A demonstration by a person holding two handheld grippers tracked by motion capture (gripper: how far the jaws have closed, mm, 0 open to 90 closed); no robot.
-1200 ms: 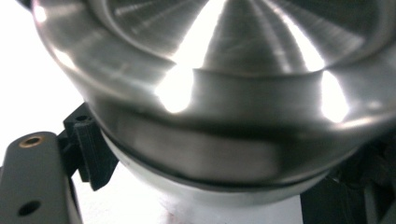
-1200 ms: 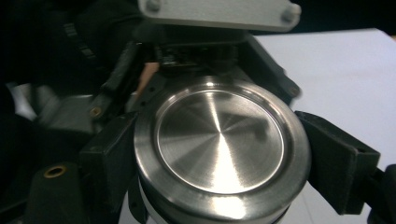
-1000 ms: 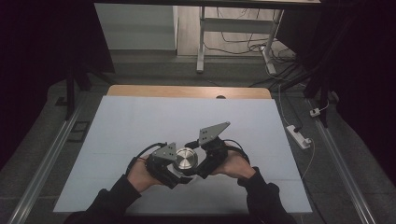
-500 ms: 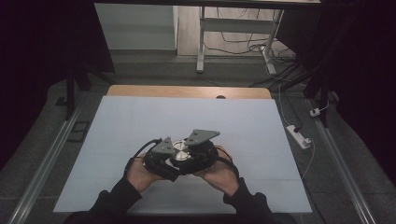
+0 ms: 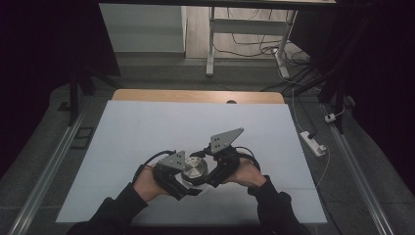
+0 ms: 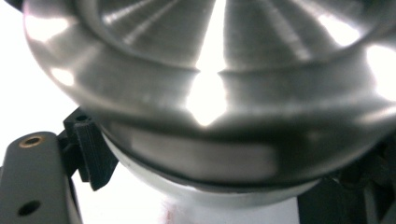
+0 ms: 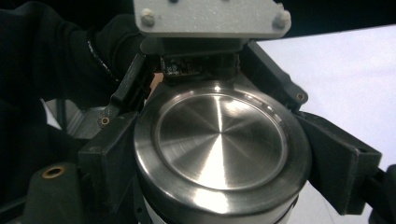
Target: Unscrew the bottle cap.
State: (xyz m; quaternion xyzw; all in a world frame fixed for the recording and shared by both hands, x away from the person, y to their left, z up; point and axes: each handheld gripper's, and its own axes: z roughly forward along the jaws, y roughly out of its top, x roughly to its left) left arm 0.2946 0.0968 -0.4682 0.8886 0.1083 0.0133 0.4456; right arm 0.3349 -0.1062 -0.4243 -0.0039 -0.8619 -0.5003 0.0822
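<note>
Hands come in from the bottom of the high view, each carrying a gripper, and meet near the front middle of the white table (image 5: 147, 122). On the left, the left gripper (image 5: 182, 172) is clamped on a round steel container with a brushed metal lid (image 5: 194, 168); its own view looks up close at the lid's rim (image 6: 205, 93) and the pale body below it, with one black jaw against the wall at lower left. The container sits between the two grippers, just above the table surface (whether it touches the table I cannot tell). To the right, the right gripper (image 5: 208, 169) has its jaws on either side of the lid (image 7: 219, 140), pressed against its edge after just having been closing and easing. Its grey three-cornered plate (image 5: 226, 140) tilts upward.
</note>
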